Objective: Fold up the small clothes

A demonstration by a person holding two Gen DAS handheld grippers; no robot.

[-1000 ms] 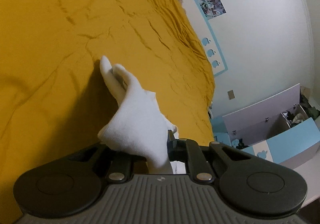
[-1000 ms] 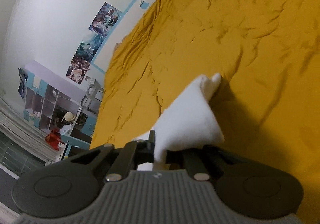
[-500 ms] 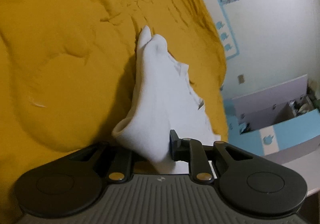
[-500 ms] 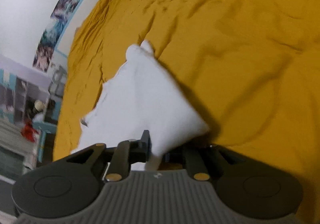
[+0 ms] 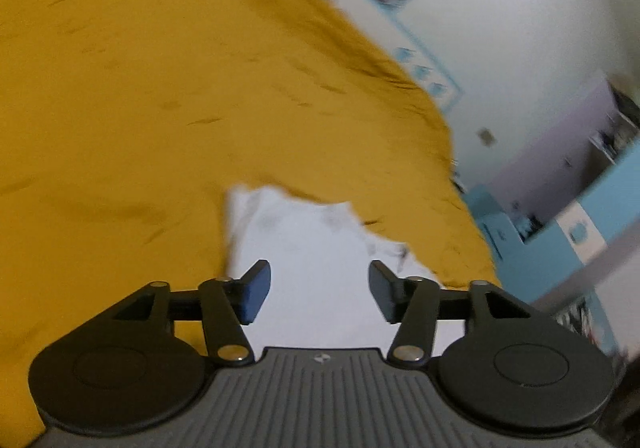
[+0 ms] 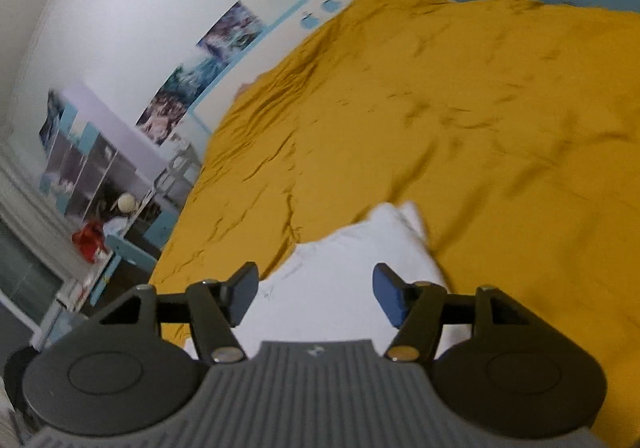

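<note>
The white sock (image 5: pixel 316 248) lies flat on the mustard-yellow bedspread (image 5: pixel 140 108) near its edge. Left gripper (image 5: pixel 319 290) and right gripper (image 6: pixel 314 295) jaws are opening, pads clear of the sock.

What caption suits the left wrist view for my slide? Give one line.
Left gripper, jaws opening, above a white garment lying on the yellow bedspread.

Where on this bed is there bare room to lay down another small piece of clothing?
Most of the yellow bedspread is bare: everything beyond the white garment toward the wall, and the stretch to its left in the left wrist view. It is crowded only at the near edge, where both opening grippers hover over the garment.
</note>
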